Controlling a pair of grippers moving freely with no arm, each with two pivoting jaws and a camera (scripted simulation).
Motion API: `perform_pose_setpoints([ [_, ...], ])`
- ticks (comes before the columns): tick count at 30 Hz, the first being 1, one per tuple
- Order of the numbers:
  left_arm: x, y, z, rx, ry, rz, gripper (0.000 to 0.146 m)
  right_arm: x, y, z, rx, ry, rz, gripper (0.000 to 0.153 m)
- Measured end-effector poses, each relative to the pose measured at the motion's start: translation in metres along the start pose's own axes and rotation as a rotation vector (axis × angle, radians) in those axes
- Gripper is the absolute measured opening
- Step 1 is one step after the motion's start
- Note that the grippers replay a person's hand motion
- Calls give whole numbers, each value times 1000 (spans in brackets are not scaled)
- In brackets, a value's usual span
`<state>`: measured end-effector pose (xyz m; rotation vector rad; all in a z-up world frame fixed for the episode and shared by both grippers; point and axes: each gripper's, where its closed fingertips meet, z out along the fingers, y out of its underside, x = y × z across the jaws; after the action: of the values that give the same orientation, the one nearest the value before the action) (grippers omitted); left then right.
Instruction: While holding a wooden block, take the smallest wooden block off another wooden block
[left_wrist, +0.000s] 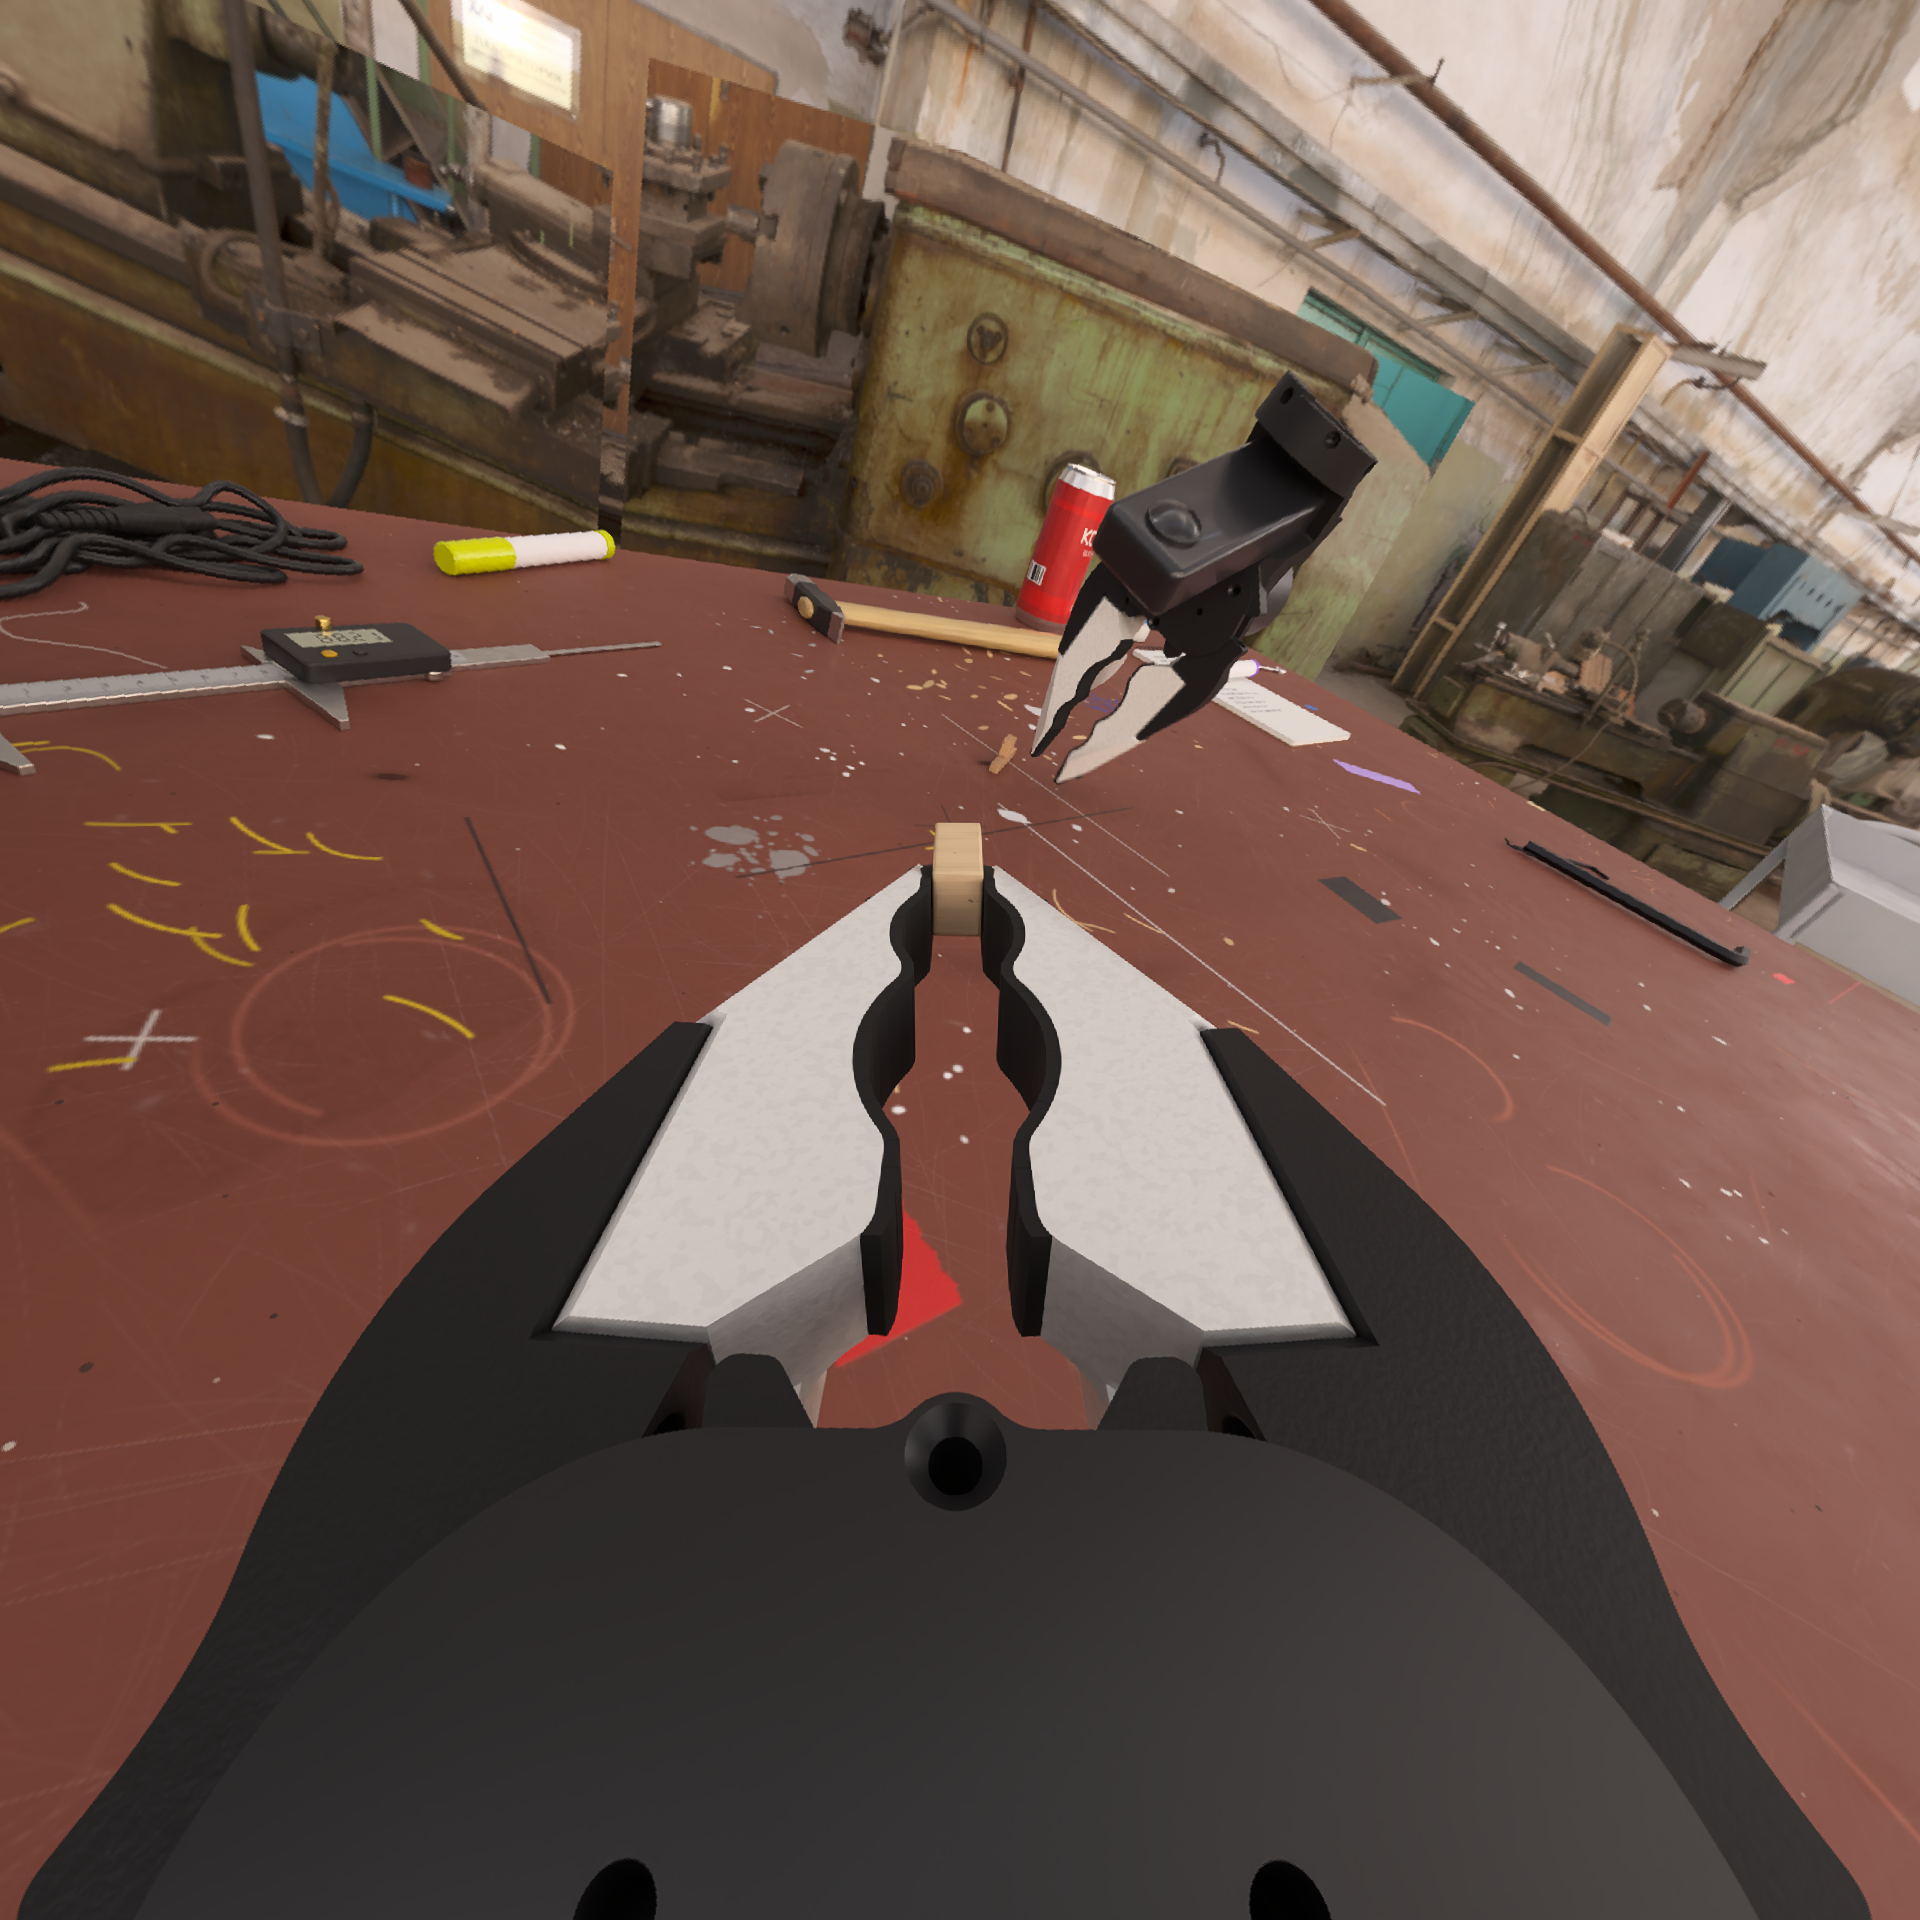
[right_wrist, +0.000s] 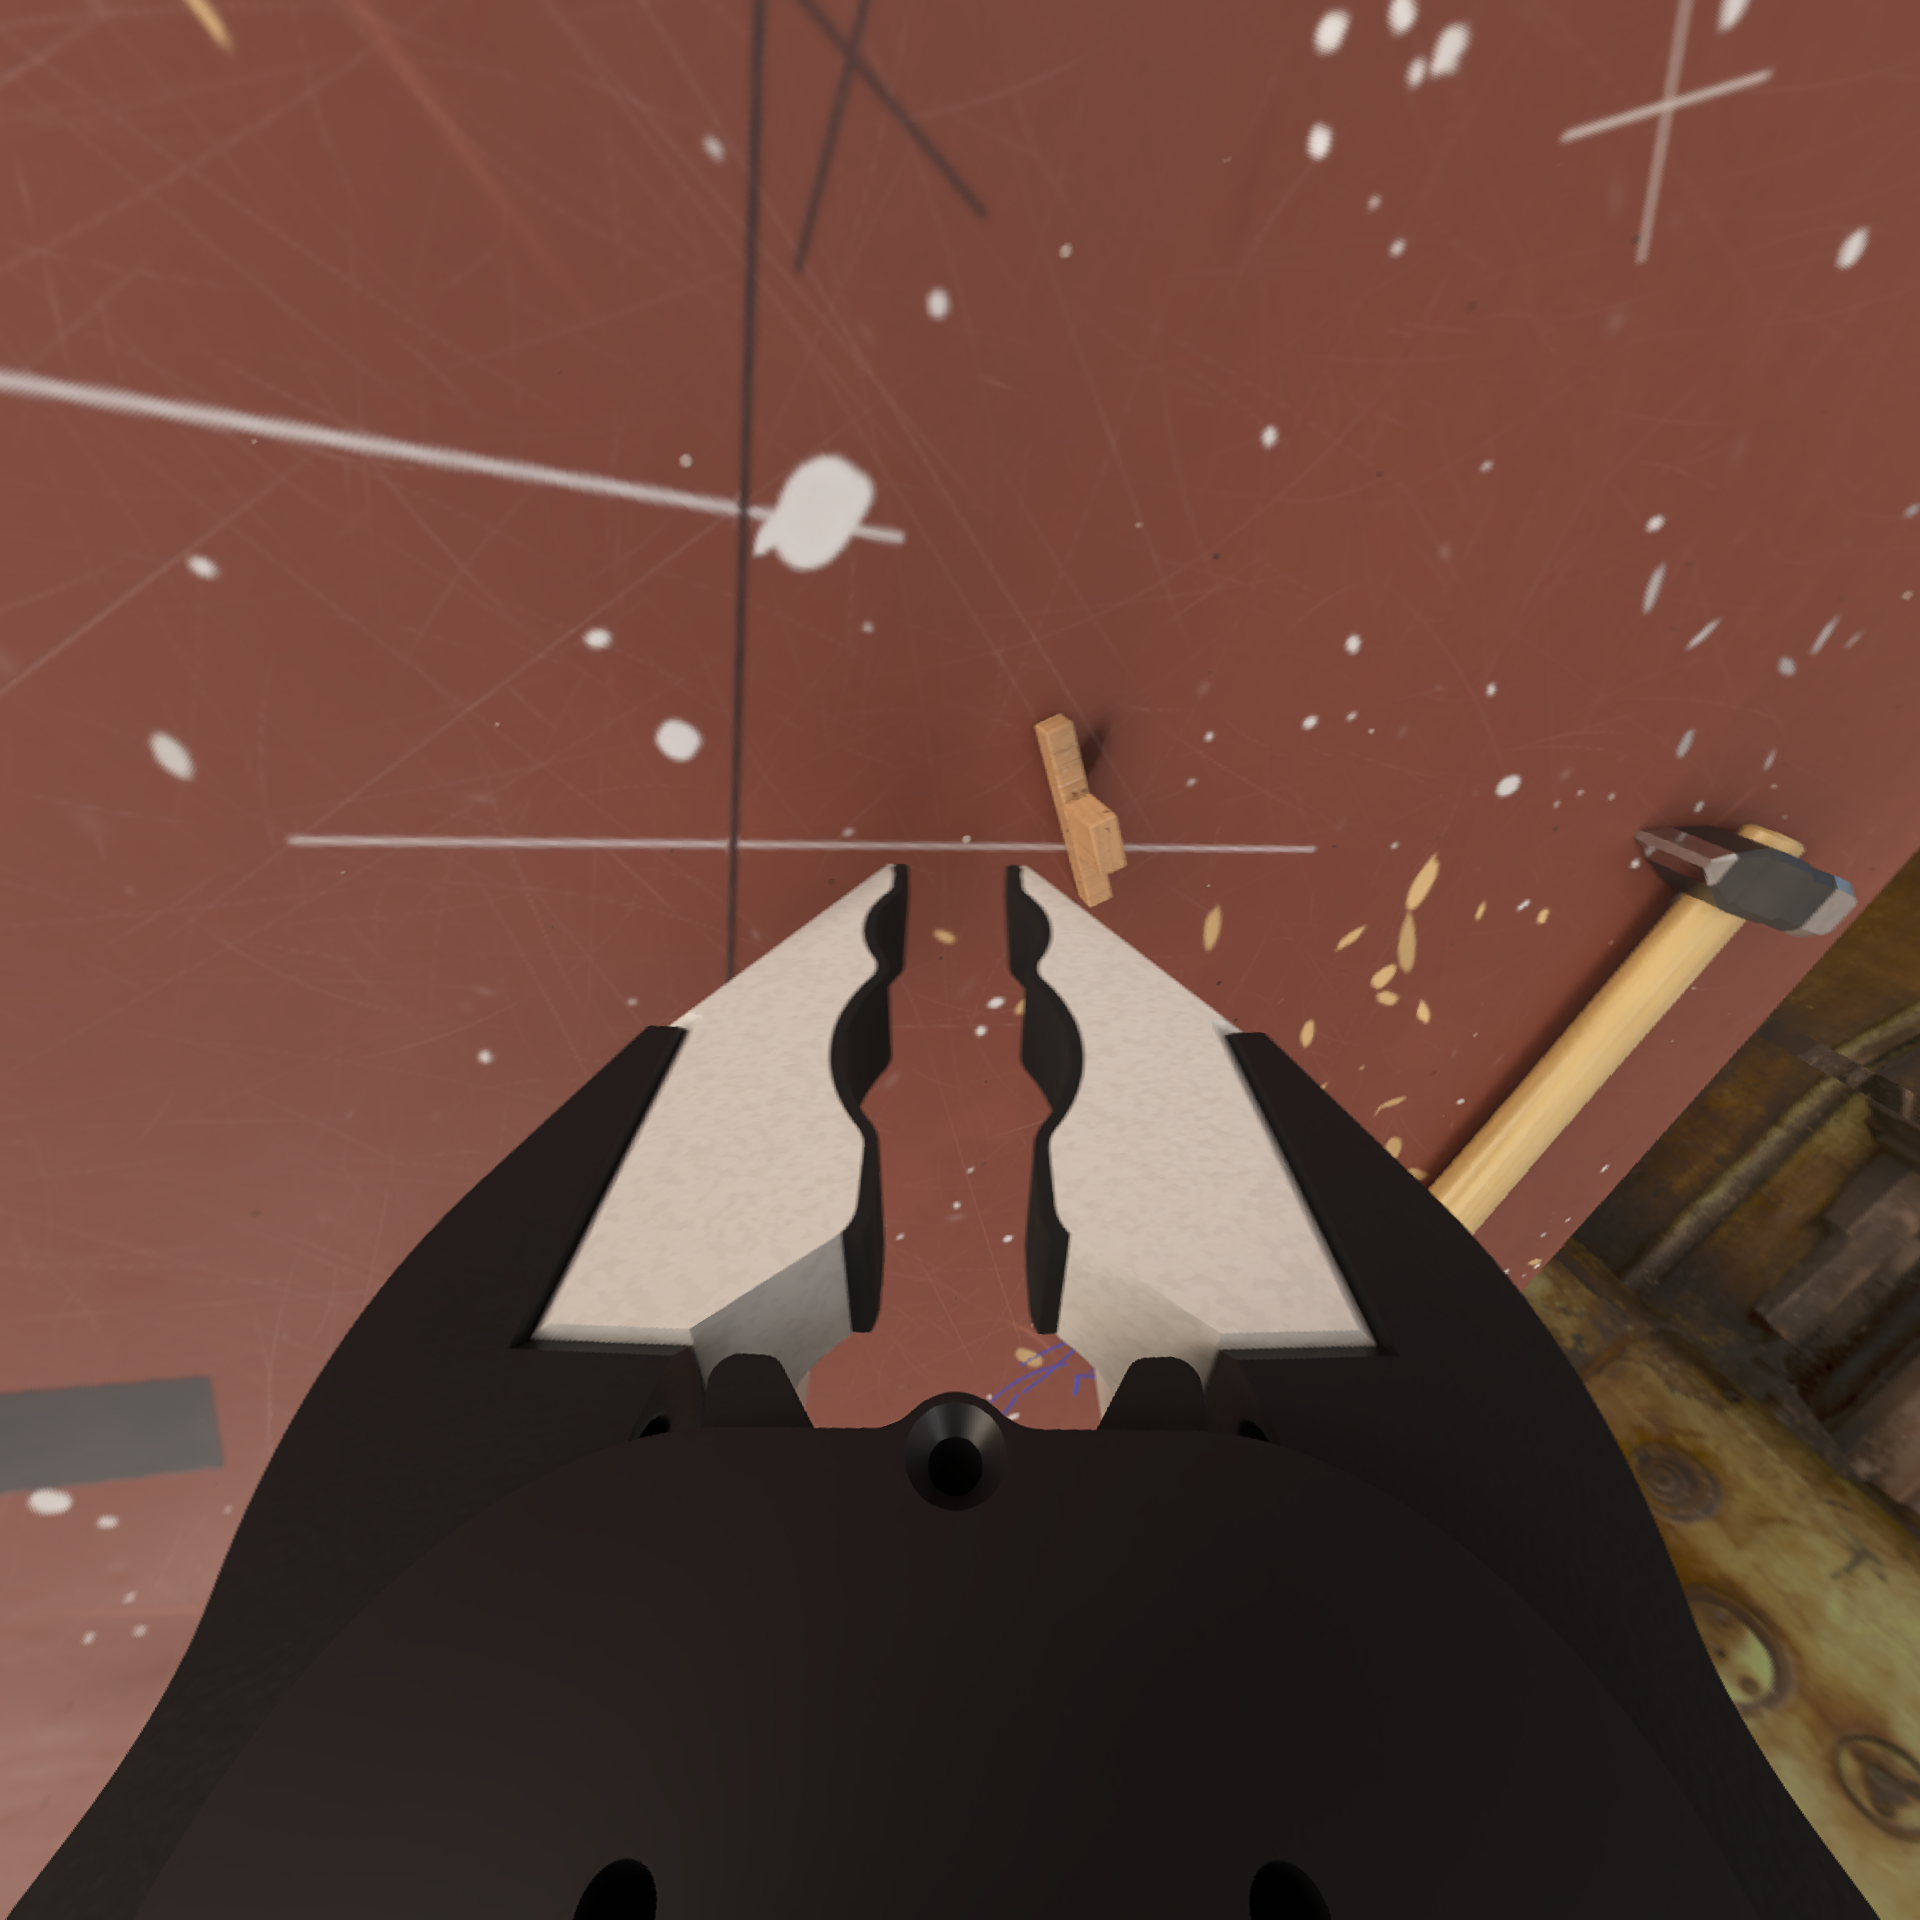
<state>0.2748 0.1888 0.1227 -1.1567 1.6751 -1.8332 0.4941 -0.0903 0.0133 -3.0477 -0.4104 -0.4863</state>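
My left gripper (left_wrist: 957, 878) is shut on a pale wooden block (left_wrist: 957, 878) held at its fingertips above the red-brown table (left_wrist: 416, 1143). In the right wrist view a long thin wooden block (right_wrist: 1065, 790) lies on the table with the smallest wooden block (right_wrist: 1099, 836) on top of it. My right gripper (right_wrist: 956, 873) is open and empty, above the table, with its tips just left of those two blocks. The right gripper also shows in the left wrist view (left_wrist: 1060, 764), pointing down beside the small stack (left_wrist: 1003, 753).
A hammer (right_wrist: 1621, 1018) lies right of the blocks, near the table edge. A red can (left_wrist: 1065, 545), a digital caliper (left_wrist: 312, 665), a yellow-and-white marker (left_wrist: 525, 551), a black cord (left_wrist: 125, 530) and a white pad (left_wrist: 1283, 712) lie further off.
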Motion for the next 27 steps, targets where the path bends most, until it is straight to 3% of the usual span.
perform_pose_setpoints([
  [3, 0, 3, 1, -7, 1, 0, 7, 10, 0, -3, 37, 54, 27, 0],
  [12, -2, 4, 2, -10, -5, -1, 7, 51, 6, -10, 57, 115, 48, 0],
  [13, -2, 4, 2, -11, -2, -4, 7, 51, 6, -9, 60, 106, 32, 0],
  [15, -1, 4, 4, -13, 1, -7, 7, 42, 4, -10, 60, 65, -48, 16],
  [18, -2, 6, 7, -24, 1, -22, 7, 20, -3, -13, 88, -17, -183, 21],
  [21, 2, 6, 13, -6, 34, -69, 7, 15, -5, -3, 46, -2, -298, 26],
  [24, 5, 6, 20, 1, 62, -114, 7, 26, -2, 7, -1, 26, -350, 18],
  [27, 10, 6, 25, 5, 90, -151, 7, 30, 1, 11, -5, -49, -324, 5],
])
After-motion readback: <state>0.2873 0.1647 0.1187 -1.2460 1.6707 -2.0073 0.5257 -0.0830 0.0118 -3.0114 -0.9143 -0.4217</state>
